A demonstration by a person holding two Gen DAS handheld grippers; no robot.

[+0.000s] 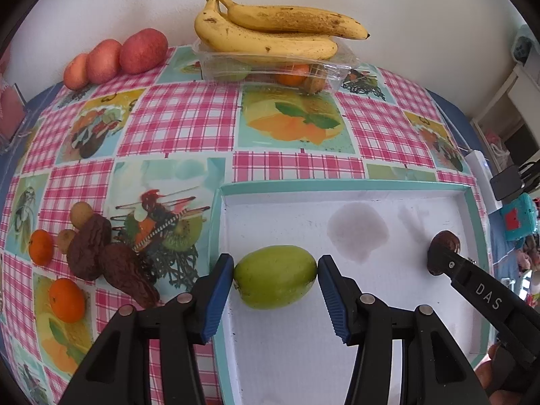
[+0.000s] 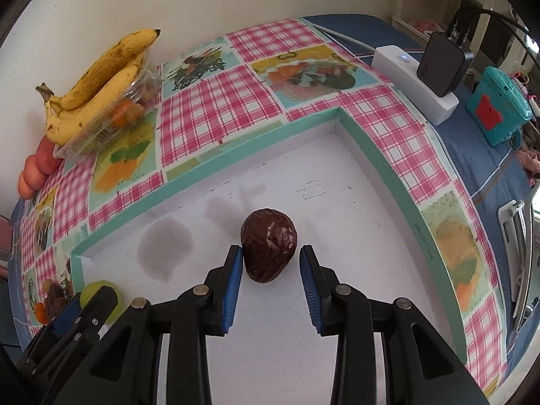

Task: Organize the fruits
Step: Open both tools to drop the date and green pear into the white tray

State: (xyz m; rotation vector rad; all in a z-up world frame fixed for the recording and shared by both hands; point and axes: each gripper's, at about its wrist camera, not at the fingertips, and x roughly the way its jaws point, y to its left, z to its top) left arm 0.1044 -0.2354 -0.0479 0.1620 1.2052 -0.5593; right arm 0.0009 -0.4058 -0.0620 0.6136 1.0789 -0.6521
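Observation:
A green fruit [image 1: 275, 276] lies in the near left corner of a shallow white tray [image 1: 337, 187] with a teal rim. My left gripper [image 1: 275, 270] has its blue pads on both sides of the fruit, touching it. A dark brown wrinkled fruit [image 2: 268, 248] lies on the tray floor. My right gripper [image 2: 271, 256] straddles it; the left pad touches it and a gap shows at the right pad. The brown fruit [image 1: 445, 246] and the right gripper's arm also show in the left wrist view. The green fruit [image 2: 101, 295] shows at the lower left of the right wrist view.
Bananas [image 1: 270, 30] lie on a clear plastic box [image 1: 270, 71] of fruit at the back. Red apples [image 1: 114, 57] sit at the back left. Small oranges [image 1: 65, 298], dark dates [image 1: 91, 253] and small tan fruits lie left of the tray. A white power strip [image 2: 415, 77] and a teal box [image 2: 496, 108] stand at the right.

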